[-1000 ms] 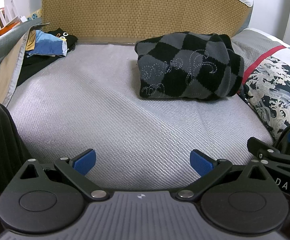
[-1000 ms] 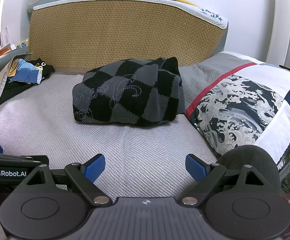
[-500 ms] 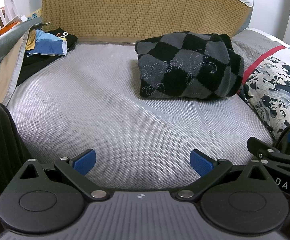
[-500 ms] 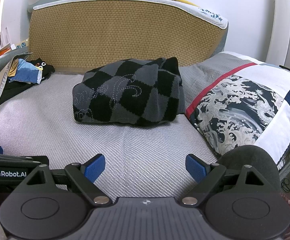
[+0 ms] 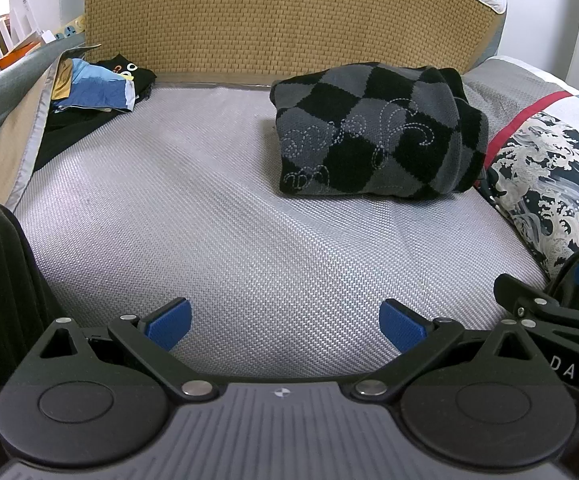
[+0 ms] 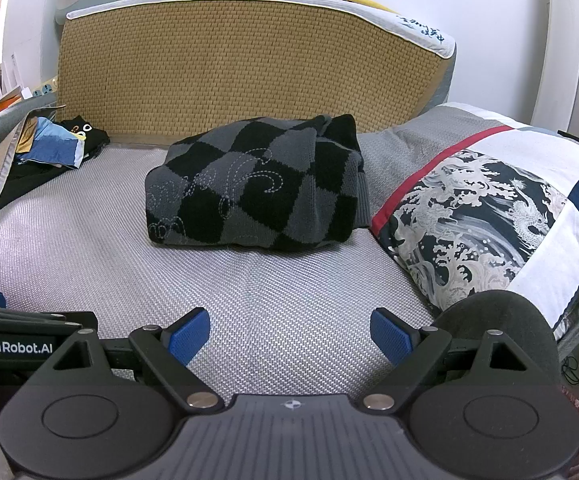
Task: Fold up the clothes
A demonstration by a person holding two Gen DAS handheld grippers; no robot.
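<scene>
Left view: the left gripper [image 5: 285, 322] is wide apart and holds nothing, low over the mat [image 5: 217, 216]. The sweater [image 5: 373, 132] sits folded far ahead, next to the pillow [image 5: 549, 184]. A reach from here could nudge the sweater and undo its fold.

Right view: the right gripper [image 6: 289, 334] is spread too, with nothing in it. A pile [image 6: 49, 144] of clothes waits in the far left corner. Nothing blocks the way across the mat.

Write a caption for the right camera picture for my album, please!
Open right gripper waits above the grey mat, facing a folded checkered sweater beside a wave-print pillow.
</scene>
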